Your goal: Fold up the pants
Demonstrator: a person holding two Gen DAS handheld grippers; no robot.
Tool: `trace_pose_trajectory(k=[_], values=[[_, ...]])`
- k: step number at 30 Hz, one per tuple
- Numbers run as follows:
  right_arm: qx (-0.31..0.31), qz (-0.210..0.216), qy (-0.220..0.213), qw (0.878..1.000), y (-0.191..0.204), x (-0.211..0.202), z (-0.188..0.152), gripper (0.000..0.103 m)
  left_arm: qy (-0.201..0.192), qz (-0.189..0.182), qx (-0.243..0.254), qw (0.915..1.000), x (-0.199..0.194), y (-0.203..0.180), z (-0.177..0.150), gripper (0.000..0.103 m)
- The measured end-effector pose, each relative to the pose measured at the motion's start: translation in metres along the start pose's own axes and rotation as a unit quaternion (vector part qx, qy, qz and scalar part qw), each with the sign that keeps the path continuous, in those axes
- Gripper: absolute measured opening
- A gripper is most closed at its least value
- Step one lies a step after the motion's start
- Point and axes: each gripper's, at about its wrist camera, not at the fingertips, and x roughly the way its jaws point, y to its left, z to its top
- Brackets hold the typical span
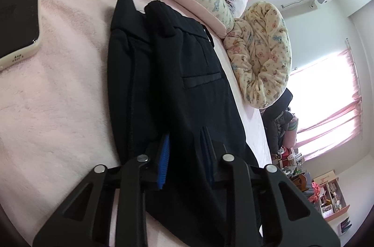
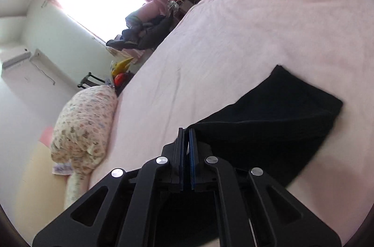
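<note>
The black pants (image 1: 168, 74) lie on the pink bed (image 1: 58, 106), legs folded side by side, a welt pocket facing up. My left gripper (image 1: 185, 137) has its blue-padded fingers around a thick fold of the pants, shut on the cloth. In the right wrist view the pants (image 2: 280, 118) lie to the right of my right gripper (image 2: 186, 130). Its fingers are nearly together, and black cloth hangs below them; whether cloth sits between the pads is hard to see.
A phone in a pale case (image 1: 16, 25) lies on the bed at the left. Floral pillows and a rolled floral quilt (image 1: 261, 55) line the bed's far side, also in the right wrist view (image 2: 84, 125). Cluttered shelves and a bright window stand beyond.
</note>
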Motion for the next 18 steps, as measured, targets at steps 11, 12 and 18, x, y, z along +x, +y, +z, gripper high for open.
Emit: trace_pose_trajectory(k=[11,12,18], values=[[0.071,-0.036,0.068,0.994,-0.07,0.024,-0.039,0.003,0.017,-0.049,-0.035,0.9981,0.008,0.007,0.015,0.04],[0.071,-0.036,0.069,0.994,-0.068,0.025,-0.038,0.003,0.02,-0.052,-0.038,0.9978,0.01,0.008,0.017,0.04],[0.064,-0.035,0.069,0.995,-0.066,0.024,-0.036,0.003,0.025,-0.045,-0.04,0.9979,0.017,0.012,0.025,0.013]])
